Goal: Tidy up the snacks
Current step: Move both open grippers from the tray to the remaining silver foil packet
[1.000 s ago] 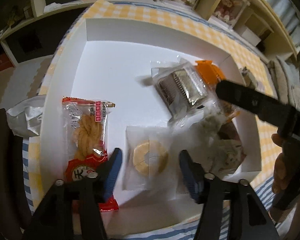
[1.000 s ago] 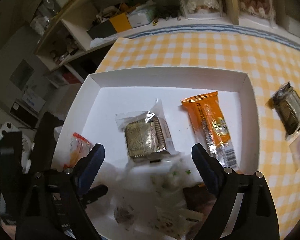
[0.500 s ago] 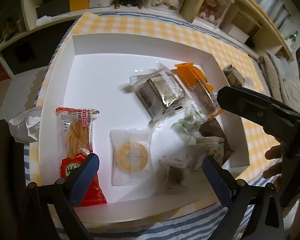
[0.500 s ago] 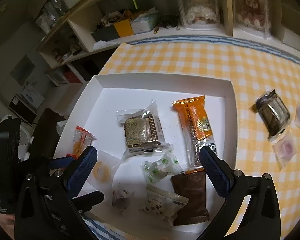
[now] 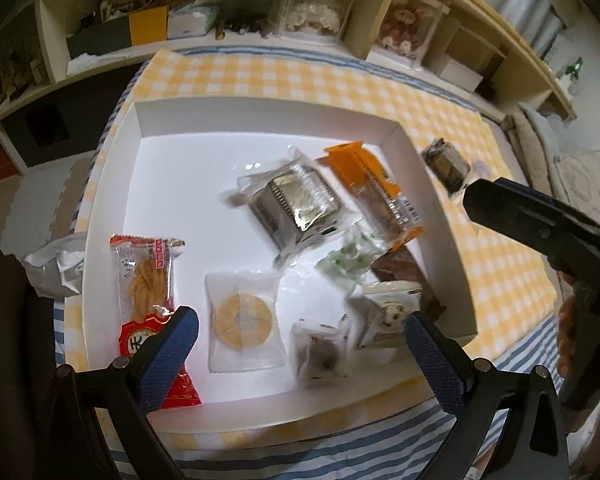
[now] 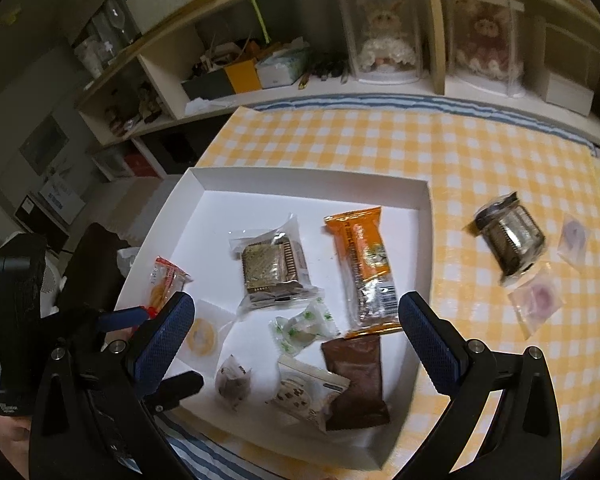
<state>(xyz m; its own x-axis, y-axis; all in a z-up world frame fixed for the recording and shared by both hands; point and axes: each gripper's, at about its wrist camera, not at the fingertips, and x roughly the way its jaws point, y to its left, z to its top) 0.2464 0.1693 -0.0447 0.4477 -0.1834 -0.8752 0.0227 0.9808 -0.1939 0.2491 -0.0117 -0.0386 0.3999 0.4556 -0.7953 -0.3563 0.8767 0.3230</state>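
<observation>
The left gripper point(image 5: 300, 344) hangs above the near edge of the white tray point(image 5: 112, 184), jaws wide and holding nothing. Below and between them lie a ring biscuit packet point(image 5: 242, 318) and a small dark sweet point(image 5: 320, 350); the red twist snack point(image 5: 148, 280) sits under the left jaw. The right gripper point(image 6: 296, 328) is also spread wide and empty, with the green sweets point(image 6: 304, 326), brown packet point(image 6: 356, 380) and orange bar point(image 6: 362, 268) between its jaws. A silver biscuit pack point(image 6: 508, 236) lies outside on the checked surface point(image 6: 380, 140).

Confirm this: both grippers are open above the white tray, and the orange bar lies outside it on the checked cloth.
Not quite. The orange bar lies inside the white tray, as the right wrist view shows. Both the left gripper and the right gripper are indeed open.
</observation>
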